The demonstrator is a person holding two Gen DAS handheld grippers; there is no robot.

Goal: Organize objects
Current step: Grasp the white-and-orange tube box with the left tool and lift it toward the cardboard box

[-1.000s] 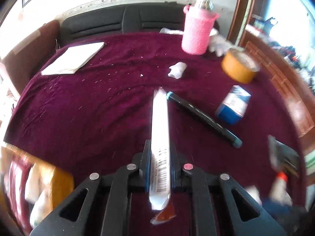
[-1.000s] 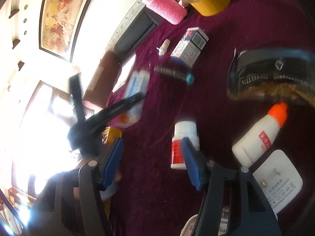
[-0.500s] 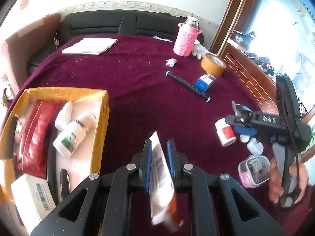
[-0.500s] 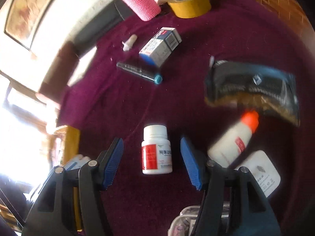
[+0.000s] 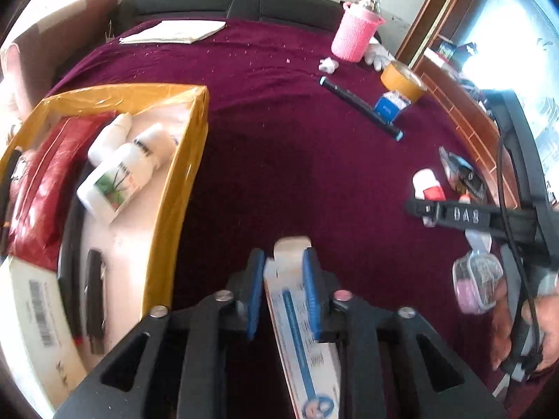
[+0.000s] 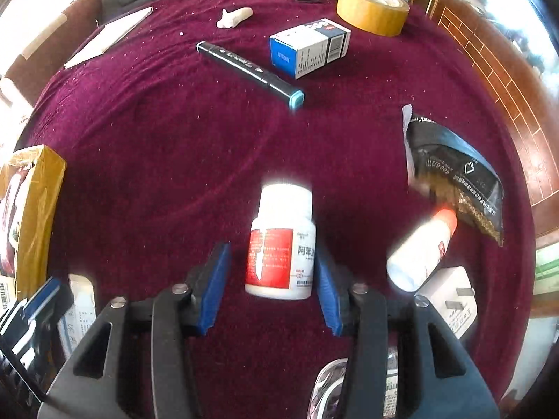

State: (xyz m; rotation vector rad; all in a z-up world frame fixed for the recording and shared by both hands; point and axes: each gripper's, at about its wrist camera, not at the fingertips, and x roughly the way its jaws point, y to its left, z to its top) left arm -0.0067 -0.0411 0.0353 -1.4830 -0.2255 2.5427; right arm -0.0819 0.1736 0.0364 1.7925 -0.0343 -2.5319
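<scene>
My left gripper (image 5: 283, 262) is shut on a flat white and blue box (image 5: 300, 317), held above the maroon tablecloth just right of the yellow storage box (image 5: 181, 174). My right gripper (image 6: 270, 258) is open, its blue pads on either side of a white pill bottle with a red label (image 6: 281, 244) lying on the cloth. The right pad is close to the bottle or touching it; the left one stands apart. The right gripper also shows in the left wrist view (image 5: 424, 209), beside the same bottle (image 5: 428, 185).
The yellow box holds a red pouch (image 5: 45, 188), white bottles (image 5: 118, 178) and a barcoded carton (image 5: 38, 317). On the cloth: black marker (image 6: 249, 68), blue-white carton (image 6: 309, 47), tape roll (image 6: 372, 7), black packet (image 6: 454, 174), orange-capped bottle (image 6: 421, 249), white plug (image 6: 450, 300), pink cup (image 5: 354, 29), notebook (image 5: 174, 31).
My left gripper has pulled back from the table's middle to beside the yellow box, and the held box has turned. My right gripper has levelled and closed in around the pill bottle.
</scene>
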